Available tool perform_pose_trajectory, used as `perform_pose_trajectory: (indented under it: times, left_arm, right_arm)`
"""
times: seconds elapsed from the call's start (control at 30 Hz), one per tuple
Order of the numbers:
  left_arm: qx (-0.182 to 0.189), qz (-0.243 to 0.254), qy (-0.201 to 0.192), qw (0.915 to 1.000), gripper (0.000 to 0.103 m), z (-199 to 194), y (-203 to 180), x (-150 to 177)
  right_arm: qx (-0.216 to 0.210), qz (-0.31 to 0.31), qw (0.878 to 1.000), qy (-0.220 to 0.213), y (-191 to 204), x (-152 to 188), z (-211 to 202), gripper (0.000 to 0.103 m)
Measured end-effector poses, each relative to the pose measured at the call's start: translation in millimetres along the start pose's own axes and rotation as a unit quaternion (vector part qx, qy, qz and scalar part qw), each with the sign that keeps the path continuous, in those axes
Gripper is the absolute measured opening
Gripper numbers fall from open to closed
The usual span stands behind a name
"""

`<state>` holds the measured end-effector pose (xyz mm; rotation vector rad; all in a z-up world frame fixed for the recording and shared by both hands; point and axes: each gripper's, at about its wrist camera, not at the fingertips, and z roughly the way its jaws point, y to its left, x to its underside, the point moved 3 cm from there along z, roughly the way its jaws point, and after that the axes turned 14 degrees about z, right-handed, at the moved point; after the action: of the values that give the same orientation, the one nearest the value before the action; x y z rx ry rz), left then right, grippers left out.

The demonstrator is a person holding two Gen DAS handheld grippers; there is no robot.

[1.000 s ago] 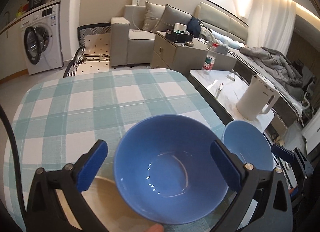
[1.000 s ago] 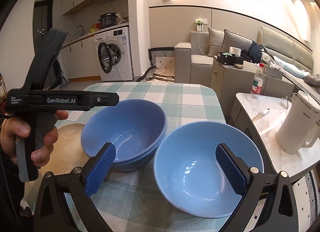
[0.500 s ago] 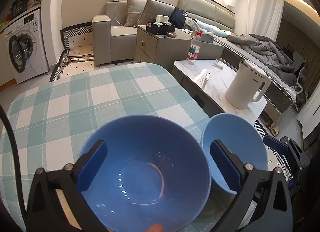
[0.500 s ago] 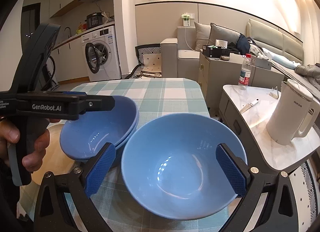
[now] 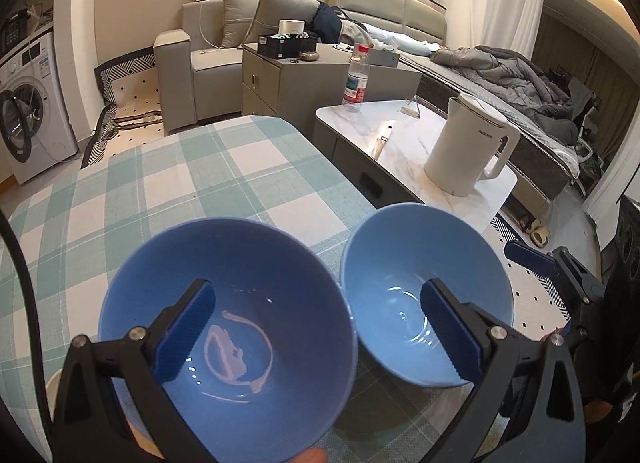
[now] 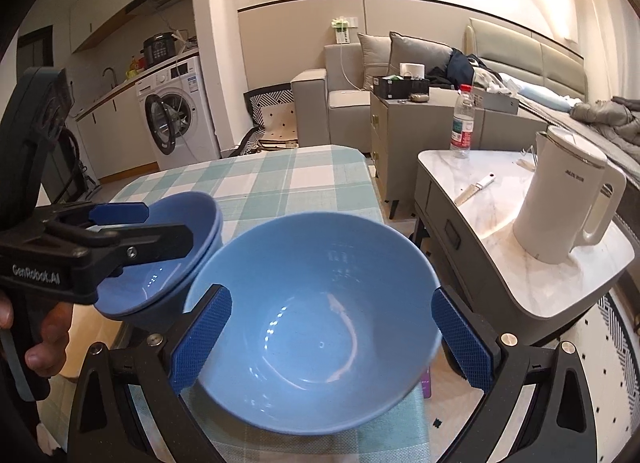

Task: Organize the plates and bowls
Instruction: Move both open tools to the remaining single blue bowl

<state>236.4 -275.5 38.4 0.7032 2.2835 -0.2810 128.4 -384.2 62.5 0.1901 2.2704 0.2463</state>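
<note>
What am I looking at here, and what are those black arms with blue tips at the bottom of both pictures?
There is no robot. A person holds a handheld two-finger gripper in each hand, and a fisheye camera on each looks forward along its fingers.

The left camera shows the left gripper, open, over a darker blue bowl. The right camera shows the right gripper, open, on either side of a lighter blue bowl; whether the pads touch it, I cannot tell. That view also shows the person's hand on the left tool, and a second rim under the darker bowl, so two seem stacked.

All of this is on a table with a green checked cloth. A white kettle stands on the side table.
</note>
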Motion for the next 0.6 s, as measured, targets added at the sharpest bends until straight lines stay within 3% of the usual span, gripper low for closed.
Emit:
perform_pose_trajectory:
  times: [0.43, 0.6]
  left_arm:
    - [0.01, 0.021, 0.014, 0.9996, 0.102, 7, -22, 1]
    - [0.022, 0.017, 0.01, 0.9996, 0.095, -2, -28, 5]
  right_arm:
    - [0.013, 0.051, 0.999, 0.0, -40, -5, 1, 0.102]
    - [0.005, 0.055, 0.998, 0.005, -40, -3, 0, 0.102]
